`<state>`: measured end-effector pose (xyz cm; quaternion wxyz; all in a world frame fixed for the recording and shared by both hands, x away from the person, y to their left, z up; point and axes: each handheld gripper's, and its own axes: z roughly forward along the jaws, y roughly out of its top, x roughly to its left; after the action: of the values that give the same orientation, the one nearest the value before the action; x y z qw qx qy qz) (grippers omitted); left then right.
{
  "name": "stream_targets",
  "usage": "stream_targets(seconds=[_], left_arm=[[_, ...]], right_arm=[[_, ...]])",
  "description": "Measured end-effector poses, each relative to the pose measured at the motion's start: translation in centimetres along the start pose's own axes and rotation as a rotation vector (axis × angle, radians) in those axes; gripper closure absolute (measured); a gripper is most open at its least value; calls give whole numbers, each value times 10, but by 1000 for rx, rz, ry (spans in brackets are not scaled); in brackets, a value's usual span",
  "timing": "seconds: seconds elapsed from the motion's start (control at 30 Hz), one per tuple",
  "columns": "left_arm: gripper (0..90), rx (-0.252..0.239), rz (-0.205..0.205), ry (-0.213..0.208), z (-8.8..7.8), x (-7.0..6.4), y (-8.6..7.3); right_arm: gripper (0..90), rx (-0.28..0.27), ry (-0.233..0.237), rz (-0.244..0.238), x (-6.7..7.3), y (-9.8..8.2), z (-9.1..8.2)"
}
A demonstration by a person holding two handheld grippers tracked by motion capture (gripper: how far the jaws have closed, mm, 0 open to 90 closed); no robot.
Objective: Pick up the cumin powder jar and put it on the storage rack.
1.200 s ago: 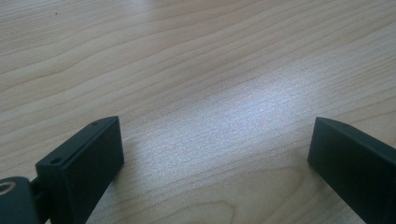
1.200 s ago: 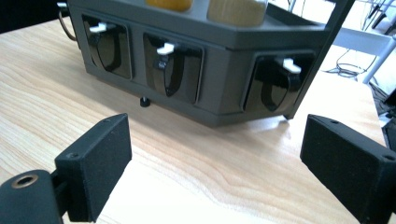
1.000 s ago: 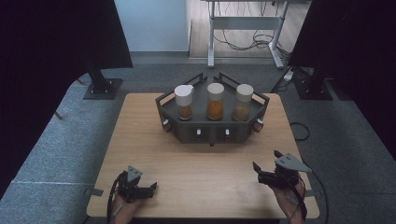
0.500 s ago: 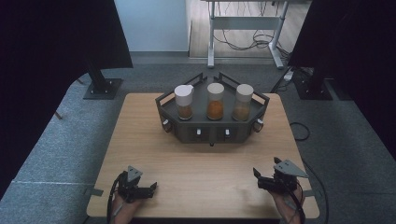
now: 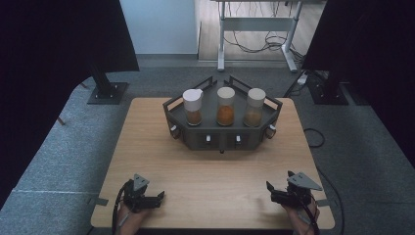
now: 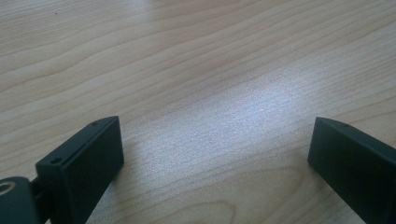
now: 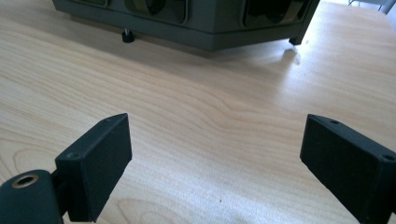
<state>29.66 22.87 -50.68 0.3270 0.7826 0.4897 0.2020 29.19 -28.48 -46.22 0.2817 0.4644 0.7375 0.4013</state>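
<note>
While both grippers, left gripper (image 5: 157, 198) and right gripper (image 5: 270, 189), rest jaws apart on the light wooden tabletop (image 5: 215, 171), nothing is held; next, probably reach the dark grey angular rack (image 5: 222, 139) of three white-capped spice jars (image 5: 225, 106).

- The left gripper (image 6: 215, 154) has its two black jaws wide apart, and nothing is between them.
- Under the jaws and beyond them lies the wooden table (image 6: 201, 60), light in colour with a fine grain.
- A pale shine lies on the wood between the jaws.
- The near jaw at the left has small round holes.
</note>
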Motion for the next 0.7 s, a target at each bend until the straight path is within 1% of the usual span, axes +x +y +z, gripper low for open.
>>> stream_targets(seconds=[0.47,0.7], left_arm=[[30,0,-1,0,0,0,0],[30,0,-1,0,0,0,0]], right_arm=[[81,57,-14,25,-3,-19,5],[81,88,-16,23,-2,-25,7]])
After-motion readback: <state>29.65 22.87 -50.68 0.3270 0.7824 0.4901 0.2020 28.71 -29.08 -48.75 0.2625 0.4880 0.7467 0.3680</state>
